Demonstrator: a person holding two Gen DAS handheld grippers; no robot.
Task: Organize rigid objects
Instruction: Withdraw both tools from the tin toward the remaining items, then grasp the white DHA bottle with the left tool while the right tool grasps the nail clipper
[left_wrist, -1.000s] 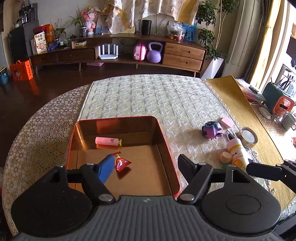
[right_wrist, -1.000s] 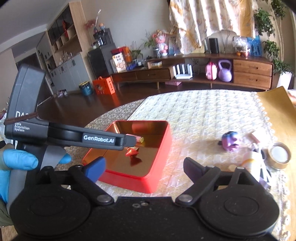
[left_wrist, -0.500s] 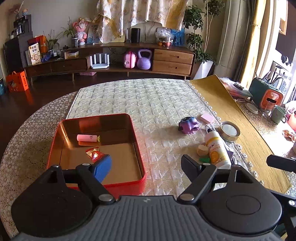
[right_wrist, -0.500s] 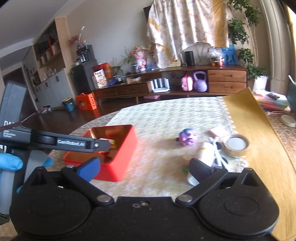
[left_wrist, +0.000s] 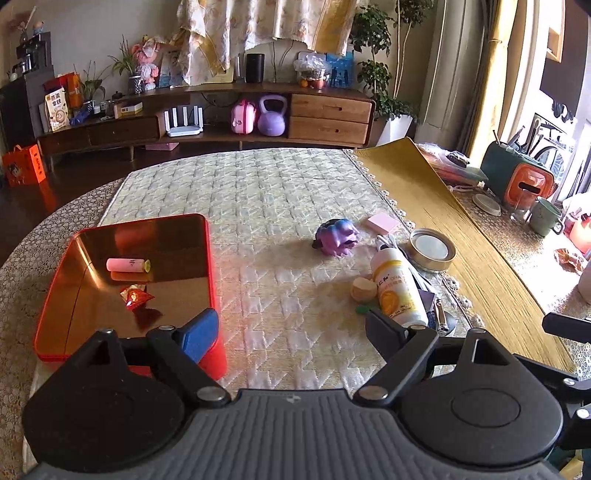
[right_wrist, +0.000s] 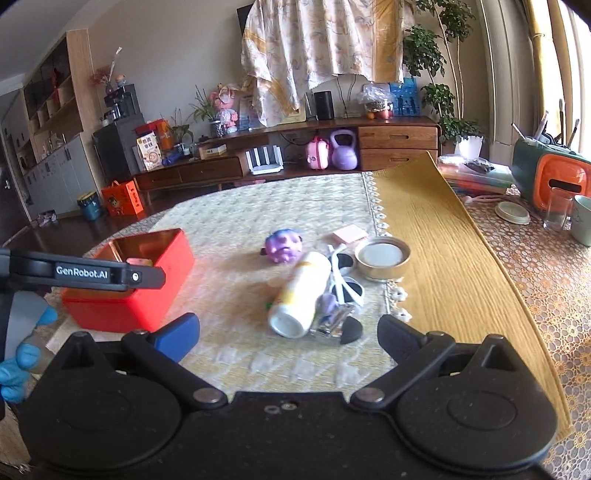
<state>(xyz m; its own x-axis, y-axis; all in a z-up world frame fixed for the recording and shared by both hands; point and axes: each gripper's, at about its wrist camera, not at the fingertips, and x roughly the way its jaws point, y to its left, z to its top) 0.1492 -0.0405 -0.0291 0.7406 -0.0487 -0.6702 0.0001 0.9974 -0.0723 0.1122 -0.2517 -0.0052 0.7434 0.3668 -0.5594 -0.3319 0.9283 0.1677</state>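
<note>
Scanning left to right: red tin (left_wrist: 125, 280) sits at the left of the quilted cloth (left_wrist: 258, 206), already holding a pink tube (left_wrist: 127, 264) and a red wrapper (left_wrist: 136, 295). Left gripper (left_wrist: 291, 328) has just been opening, its jaws now apart with nothing between them, its blue pad overlapping the tin's near right corner. Loose pile lies right of centre: purple toy (right_wrist: 283, 245) farthest, white bottle (right_wrist: 301, 293) nearer, with white sunglasses (right_wrist: 345, 275) and a metal clip (right_wrist: 332, 323) touching its right side, tape roll (right_wrist: 382, 258) beyond. Right gripper (right_wrist: 288, 334), jaws wide apart and empty after opening, faces the pile almost dead ahead, so the right hand looks nearer. Bottle's long axis runs near-to-far, tilted slightly right, base toward the right gripper; my guess is a grasp across its width.
</note>
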